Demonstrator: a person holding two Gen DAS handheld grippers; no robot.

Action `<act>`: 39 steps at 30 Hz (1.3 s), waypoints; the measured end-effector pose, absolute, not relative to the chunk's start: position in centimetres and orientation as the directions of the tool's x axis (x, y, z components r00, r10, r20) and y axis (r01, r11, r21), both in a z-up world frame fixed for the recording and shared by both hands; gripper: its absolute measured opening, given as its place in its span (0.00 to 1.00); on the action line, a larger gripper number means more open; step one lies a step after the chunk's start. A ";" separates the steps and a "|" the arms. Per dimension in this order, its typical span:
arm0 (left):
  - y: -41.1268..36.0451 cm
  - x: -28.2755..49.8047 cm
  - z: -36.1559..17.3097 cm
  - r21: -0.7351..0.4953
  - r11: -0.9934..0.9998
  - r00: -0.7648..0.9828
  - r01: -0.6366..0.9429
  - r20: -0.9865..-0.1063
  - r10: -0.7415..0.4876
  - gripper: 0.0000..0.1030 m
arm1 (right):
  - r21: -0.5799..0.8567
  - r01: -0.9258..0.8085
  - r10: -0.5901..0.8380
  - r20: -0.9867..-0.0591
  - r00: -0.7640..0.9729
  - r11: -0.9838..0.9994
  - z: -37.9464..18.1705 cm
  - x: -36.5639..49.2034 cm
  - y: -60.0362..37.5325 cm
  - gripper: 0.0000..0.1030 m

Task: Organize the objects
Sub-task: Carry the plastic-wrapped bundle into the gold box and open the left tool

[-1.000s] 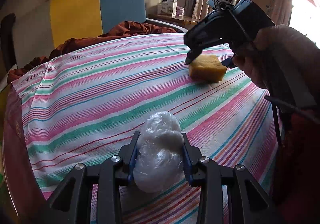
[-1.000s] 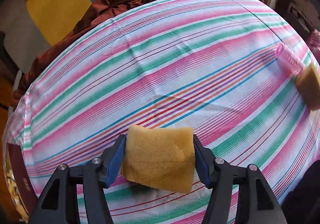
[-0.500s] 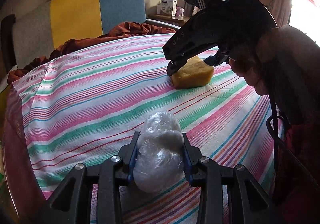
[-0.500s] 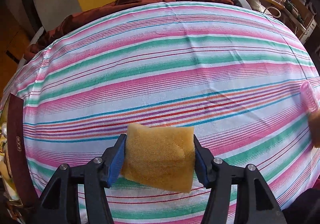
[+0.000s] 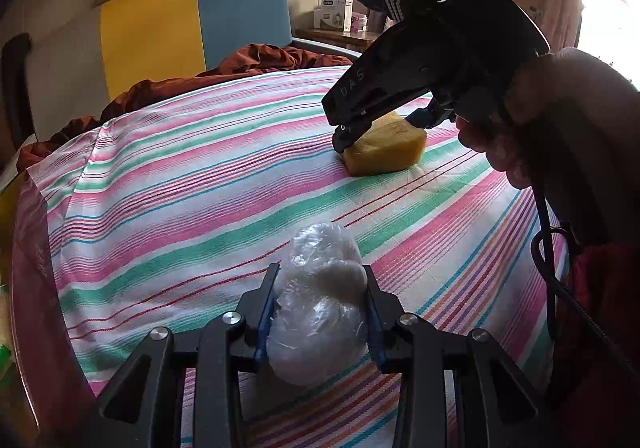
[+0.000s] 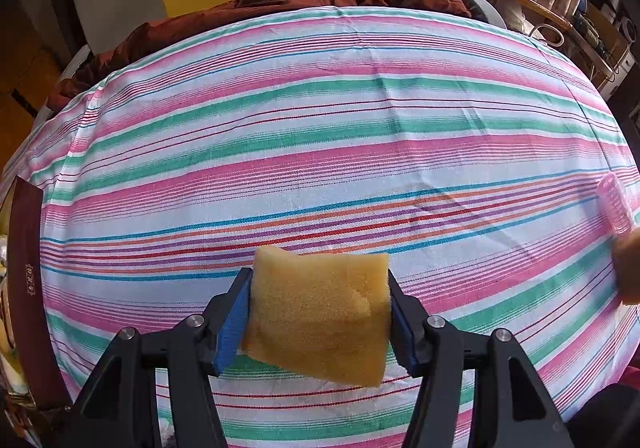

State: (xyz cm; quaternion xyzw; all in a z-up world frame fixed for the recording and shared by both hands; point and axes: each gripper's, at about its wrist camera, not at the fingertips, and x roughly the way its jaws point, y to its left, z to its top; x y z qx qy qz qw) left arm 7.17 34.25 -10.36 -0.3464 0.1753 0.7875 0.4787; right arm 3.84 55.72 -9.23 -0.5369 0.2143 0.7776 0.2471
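my right claw (image 6: 320, 322) grips the sponge (image 6: 320, 312) on the striped bench (image 6: 320, 152); left claw (image 5: 318, 322) clamps the plastic-wrapped bundle (image 5: 318, 304). i should settle the sponge flat before letting go.

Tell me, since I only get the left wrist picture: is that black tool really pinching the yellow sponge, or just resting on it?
Observer: Pinching. In the right wrist view, the right gripper has a blue pad pressed against each side of the yellow sponge.
Operator: Is anything else lying on the striped cloth?
Observer: Yes, a pink hair roller lies on it at the right edge of that view.
Operator: Is it alone there?
Observer: No. A yellowish thing shows just below it, cut off by the frame. I cannot tell what it is.
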 end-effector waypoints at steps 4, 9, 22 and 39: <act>34.3 7.1 -9.9 -0.054 -0.495 -0.301 -0.867 -0.736 0.607 0.35 | 0.060 -0.607 0.158 -0.941 -0.300 -0.792 -9.3 3.8 56.0 0.59; 33.6 6.5 -8.9 -0.084 -0.539 -0.300 -0.838 -0.754 0.584 0.35 | 0.050 -0.599 0.166 -0.939 -0.301 -0.799 -9.3 3.8 56.4 0.60; 28.3 5.2 -2.6 -0.051 -0.641 -0.445 -0.765 -0.677 0.586 0.35 | 0.067 -0.563 0.145 -0.935 -0.324 -0.824 -10.0 1.6 56.0 0.60; 15.1 -1.6 -1.0 -0.176 -0.853 -0.576 -0.492 -0.669 0.470 0.36 | 0.050 -0.518 0.144 -0.934 -0.328 -0.854 -9.4 3.4 51.7 0.59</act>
